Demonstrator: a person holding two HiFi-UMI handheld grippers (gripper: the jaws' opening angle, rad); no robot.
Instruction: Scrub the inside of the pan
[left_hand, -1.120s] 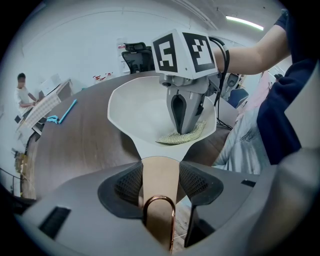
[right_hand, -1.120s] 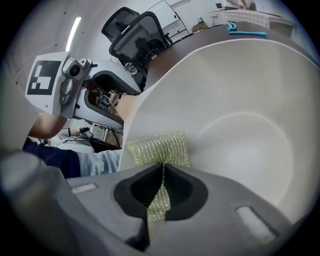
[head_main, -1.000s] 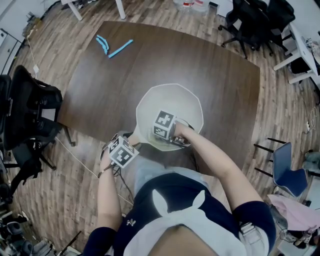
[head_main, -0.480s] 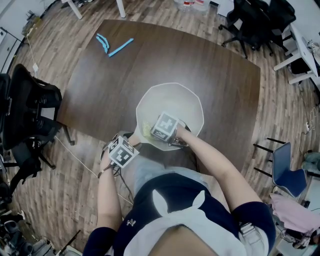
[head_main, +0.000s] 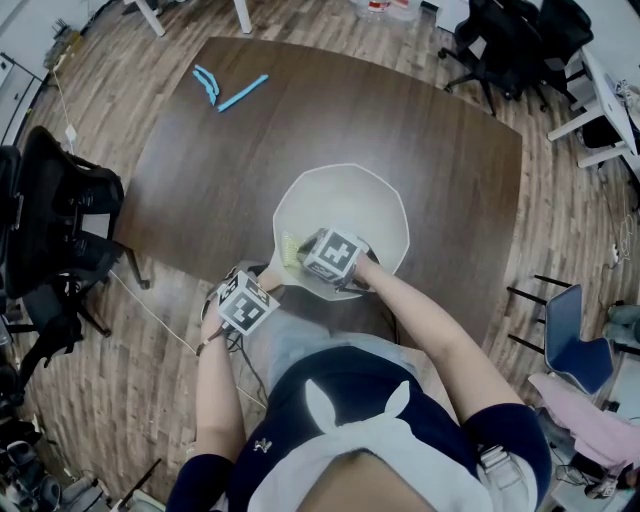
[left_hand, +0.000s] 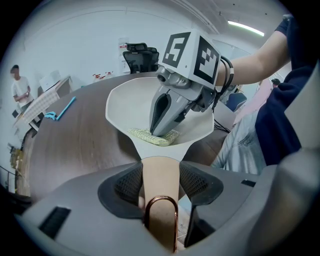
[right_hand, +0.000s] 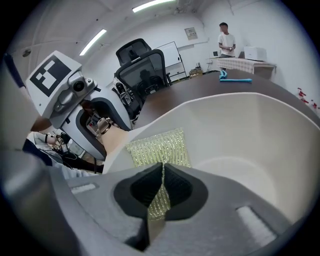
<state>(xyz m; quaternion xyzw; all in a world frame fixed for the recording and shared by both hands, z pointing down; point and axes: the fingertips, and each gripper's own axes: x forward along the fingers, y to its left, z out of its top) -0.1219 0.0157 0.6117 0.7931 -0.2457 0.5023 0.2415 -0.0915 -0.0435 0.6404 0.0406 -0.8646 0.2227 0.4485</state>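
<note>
Head view: white pan (head_main: 350, 200) sits at the near edge of the dark table (head_main: 230, 170), and blue tools (head_main: 225, 92) lie well apart at the far-left corner. Right gripper (head_main: 310, 256) is down inside the pan at the near-left wall, with a yellow-green scrub pad (head_main: 290, 248) just beside its tip. Left gripper (head_main: 262, 285) is at the pan's near rim, where the handle comes off. Left gripper view: its jaws are clamped on the tan pan handle (left_hand: 160, 175), one pad on each side, copper hang loop in front, so the pan is braced. The pad lies flat on the inner slope under the right gripper's tip. Right gripper view: the jaws are pinched together on the pad's near edge, and the rest of the pad is spread on the inner wall next to the handle side. Progress, as a judgement: scrubbing is under way and the pad is in contact with the near-left wall. The pan's floor and far wall look plain white, with no foam or dirt showing, so I cannot tell how much is covered. The floor and the far and right walls likely remain.
</note>
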